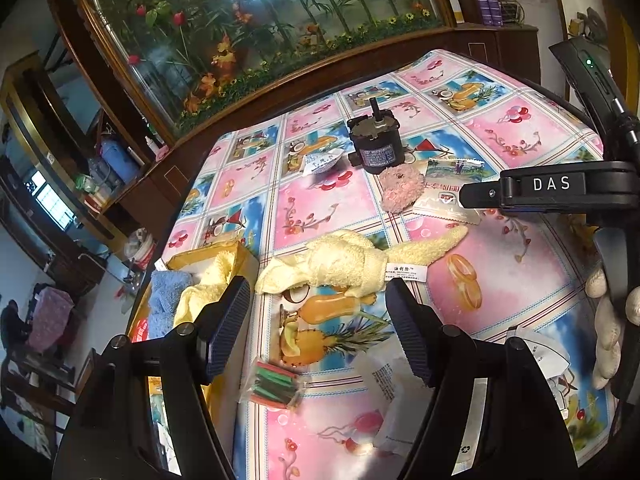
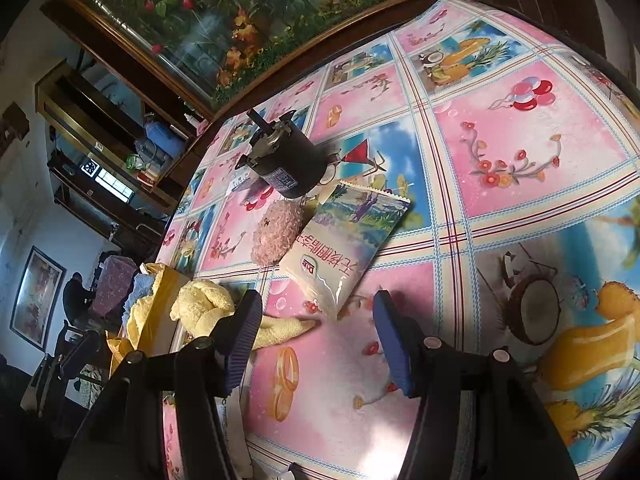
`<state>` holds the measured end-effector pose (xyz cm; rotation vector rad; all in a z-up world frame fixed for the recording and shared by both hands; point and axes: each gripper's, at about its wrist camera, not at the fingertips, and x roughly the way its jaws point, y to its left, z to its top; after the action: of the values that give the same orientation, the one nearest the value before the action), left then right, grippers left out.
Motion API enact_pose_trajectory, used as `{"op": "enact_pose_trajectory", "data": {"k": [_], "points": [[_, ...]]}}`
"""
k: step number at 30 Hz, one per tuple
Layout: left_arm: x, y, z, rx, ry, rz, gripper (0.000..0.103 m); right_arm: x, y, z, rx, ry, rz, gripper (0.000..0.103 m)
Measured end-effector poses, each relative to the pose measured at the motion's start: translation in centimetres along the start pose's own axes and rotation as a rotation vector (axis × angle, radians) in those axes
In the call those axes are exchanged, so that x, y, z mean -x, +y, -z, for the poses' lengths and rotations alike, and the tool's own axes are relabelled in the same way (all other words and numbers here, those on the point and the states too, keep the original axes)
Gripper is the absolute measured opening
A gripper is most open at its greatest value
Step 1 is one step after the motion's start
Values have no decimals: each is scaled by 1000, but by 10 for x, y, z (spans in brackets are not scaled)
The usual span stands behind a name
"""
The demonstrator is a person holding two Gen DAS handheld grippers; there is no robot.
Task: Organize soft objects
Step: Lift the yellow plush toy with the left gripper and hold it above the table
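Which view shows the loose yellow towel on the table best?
The left wrist view: the yellow towel lies whole between the open fingers, label visible. In the right wrist view the towel is partly hidden behind that gripper's finger, with one tip poking out.

two yellow towels: one crumpled yellow towel point(image 1: 340, 264) lying on the tablecloth point(image 1: 520, 280), one second yellow towel point(image 1: 208, 284) hanging over the edge of the box.
one blue towel point(image 1: 166, 300), in the box.
one yellow box point(image 1: 248, 256).
one pink fluffy pad point(image 1: 401, 188).
one black motor point(image 1: 374, 142).
flat packets counted: one printed sachet point(image 2: 348, 240); one small white packet point(image 1: 320, 162) near the motor; one white packet point(image 1: 390, 376) at the near edge; one white pouch point(image 1: 536, 352) at the right, partly hidden.
one clear bag of coloured sticks point(image 1: 276, 386); stick count unreadable.
two purple bottles point(image 1: 490, 8) on the far cabinet.
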<state>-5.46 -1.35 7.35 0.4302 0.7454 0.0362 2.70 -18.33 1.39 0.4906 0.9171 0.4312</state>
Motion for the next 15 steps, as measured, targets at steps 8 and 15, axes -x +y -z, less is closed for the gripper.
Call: {"op": "enact_pose_trajectory", "data": {"k": [8,15], "points": [[-2,0,4,-8,11,7,71,-2,0,1,0,6,0,58],[-15,14,0,31,70,123,71,5,-3,-2,-16,-28,11,58]]}}
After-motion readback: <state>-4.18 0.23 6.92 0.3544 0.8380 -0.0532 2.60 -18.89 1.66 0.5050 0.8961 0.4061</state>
